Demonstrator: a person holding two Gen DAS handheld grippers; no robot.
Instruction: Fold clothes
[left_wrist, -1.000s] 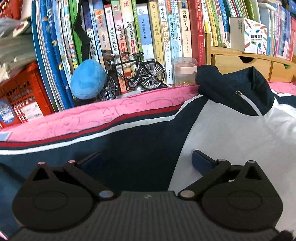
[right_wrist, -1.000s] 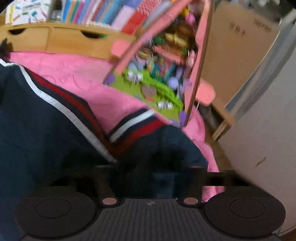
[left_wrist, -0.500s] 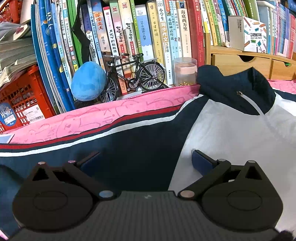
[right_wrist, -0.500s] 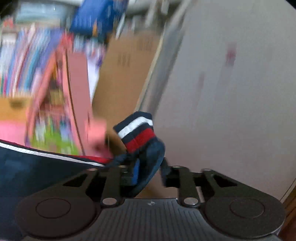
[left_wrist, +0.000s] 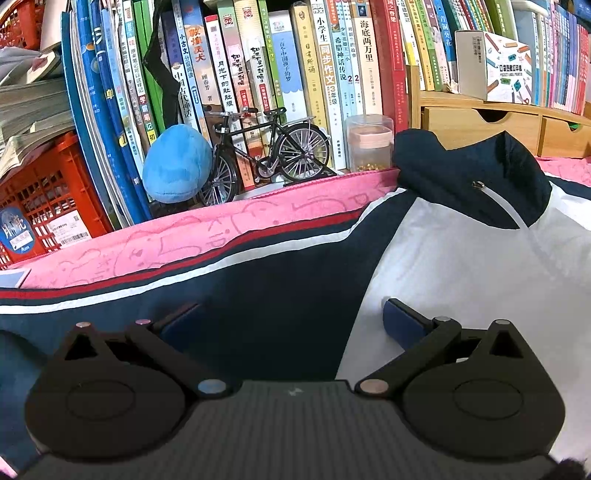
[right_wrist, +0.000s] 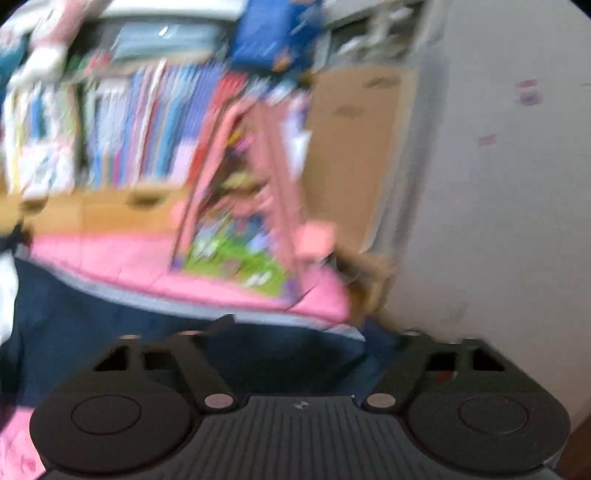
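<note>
Navy jacket (left_wrist: 288, 280): I see it spread flat on the pink cover (left_wrist: 147, 243), its collar (left_wrist: 469, 173) lying toward the bookshelf (left_wrist: 258, 74) and the zip closed up to it.
Left sleeve: it runs out straight along the shelf side, stripes showing; I judge it not yet folded in.
Left gripper (left_wrist: 291, 321): I hover it low over the jacket's chest, jaws spread wide, nothing pinched between the pads.
Right gripper (right_wrist: 306, 343): the view is blurred, with its jaws opening; navy cloth lies between and below them, and I judge it released rather than held.
Done: I count little beyond the laying out.
Left: I reckon both sleeves, then the body folds.
</note>
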